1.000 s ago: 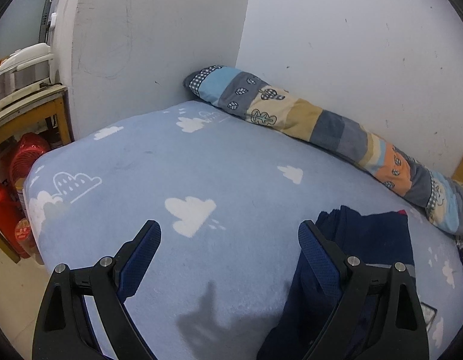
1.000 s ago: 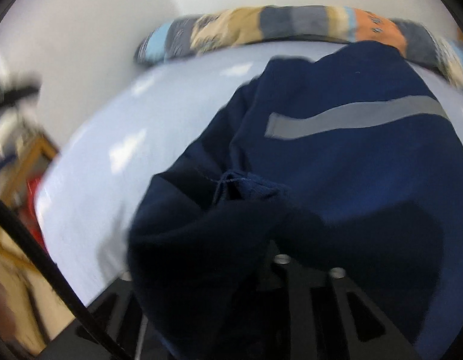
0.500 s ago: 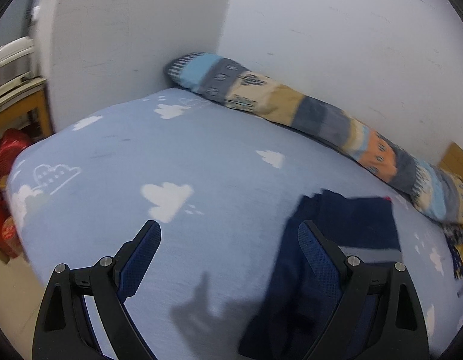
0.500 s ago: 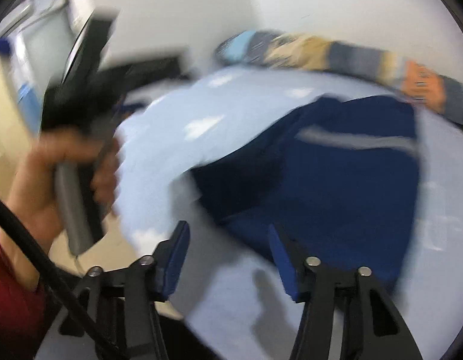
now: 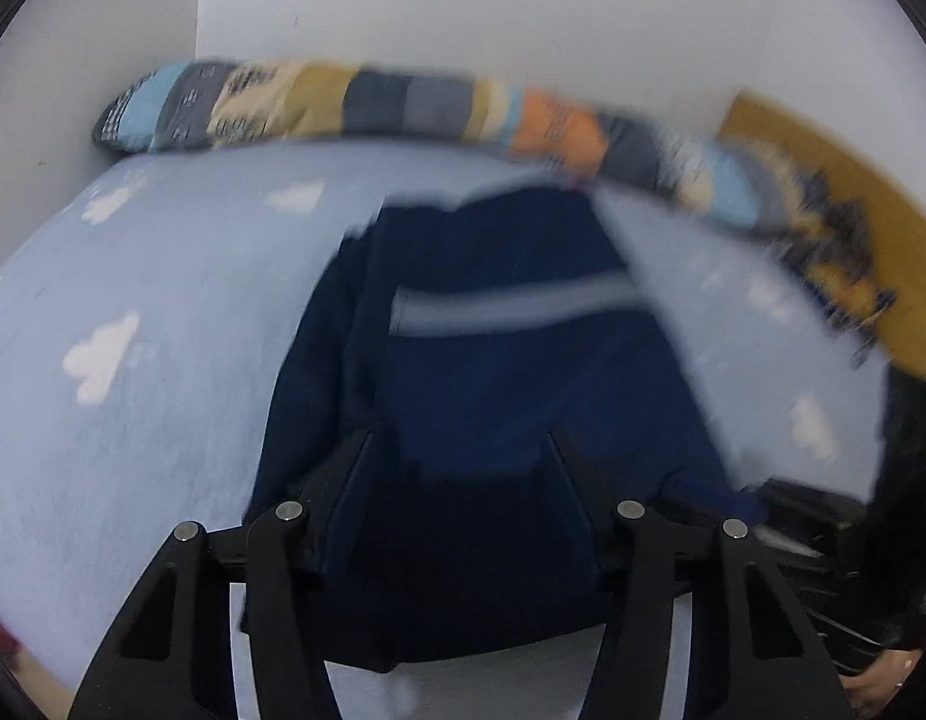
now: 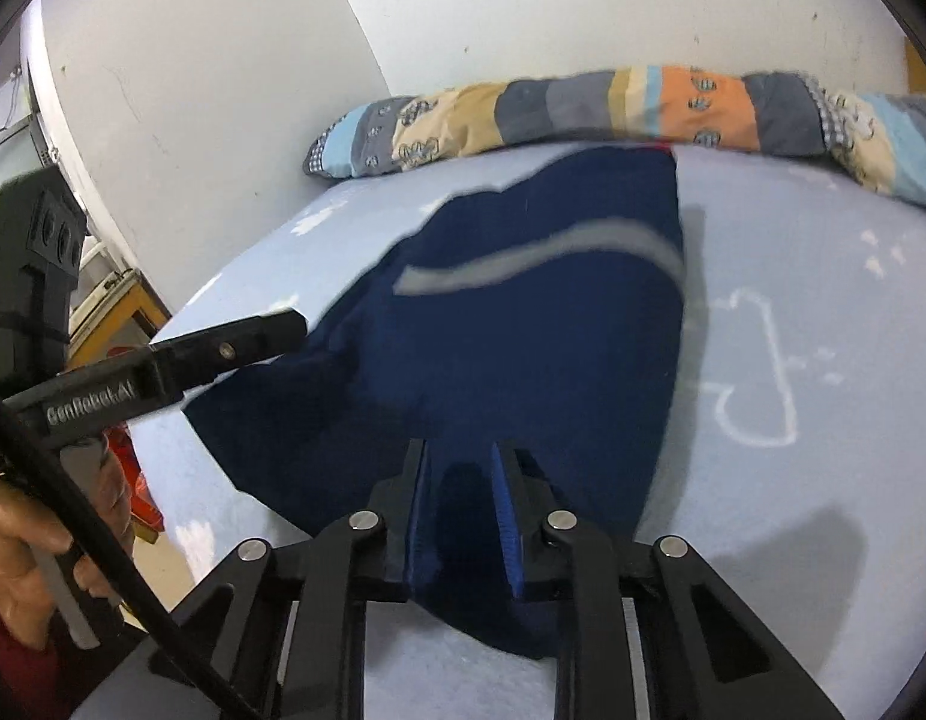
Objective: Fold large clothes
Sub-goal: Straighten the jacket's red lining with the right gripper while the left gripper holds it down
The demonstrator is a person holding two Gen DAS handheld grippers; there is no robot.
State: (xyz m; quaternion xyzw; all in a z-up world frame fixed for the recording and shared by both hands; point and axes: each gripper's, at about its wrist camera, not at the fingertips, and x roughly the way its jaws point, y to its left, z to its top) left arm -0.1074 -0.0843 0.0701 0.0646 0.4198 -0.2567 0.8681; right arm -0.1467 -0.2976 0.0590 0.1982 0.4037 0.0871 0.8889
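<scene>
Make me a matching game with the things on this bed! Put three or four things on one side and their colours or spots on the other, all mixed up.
Things:
1. garment
2. bed sheet
3. long pillow
4. stripe

Descriptions:
A. patchwork, along the wall
B. grey, across the dark cloth
C. navy blue, lying on the bed
D. light blue with white clouds

Pairs: 1-C, 2-D, 3-A, 4-B

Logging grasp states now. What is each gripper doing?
Left gripper: open, fingers straddling the navy garment, not clamped.
Right gripper: shut on the navy garment's near edge.
</scene>
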